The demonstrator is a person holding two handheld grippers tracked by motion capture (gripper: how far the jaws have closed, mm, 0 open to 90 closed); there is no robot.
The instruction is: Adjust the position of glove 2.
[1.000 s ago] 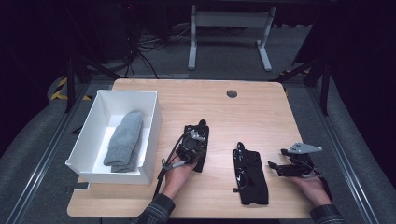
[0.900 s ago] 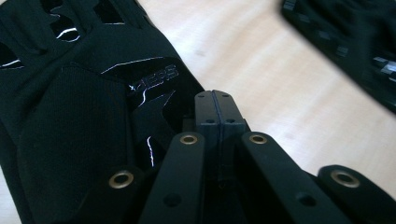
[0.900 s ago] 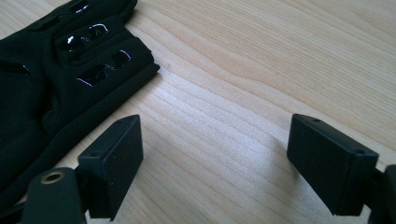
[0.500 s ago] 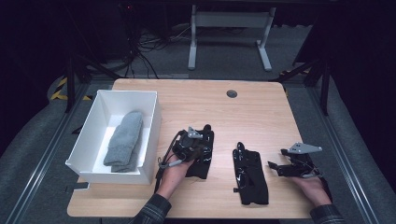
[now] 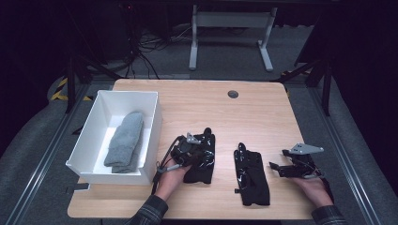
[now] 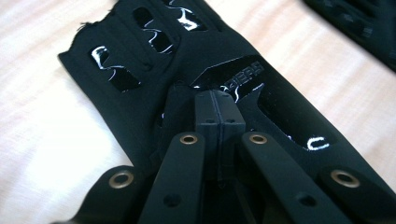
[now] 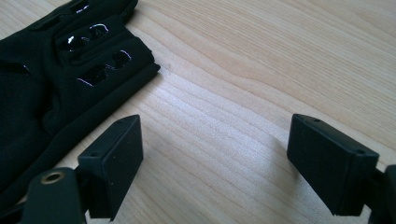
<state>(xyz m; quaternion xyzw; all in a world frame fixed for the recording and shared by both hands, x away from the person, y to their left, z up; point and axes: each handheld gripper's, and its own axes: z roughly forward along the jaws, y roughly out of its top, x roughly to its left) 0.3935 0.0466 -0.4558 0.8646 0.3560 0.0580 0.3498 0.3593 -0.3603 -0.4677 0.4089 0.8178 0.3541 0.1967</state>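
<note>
A: Where is the left gripper (image 5: 199, 149)?

B: Just right of the white box (image 5: 89, 140), down on the near black glove (image 5: 201, 164). In the left gripper view its jaws are pressed together with a fold of that glove's fabric pinched between the pads (image 6: 219, 122).

A: And the right gripper (image 5: 277, 168)?

B: Well right of the box, past the second black glove (image 5: 252, 176). Its jaws stand wide apart over bare wooden table (image 7: 261, 70), holding nothing.

A: Inside the box?

B: A folded grey sock (image 5: 124, 143).
</note>
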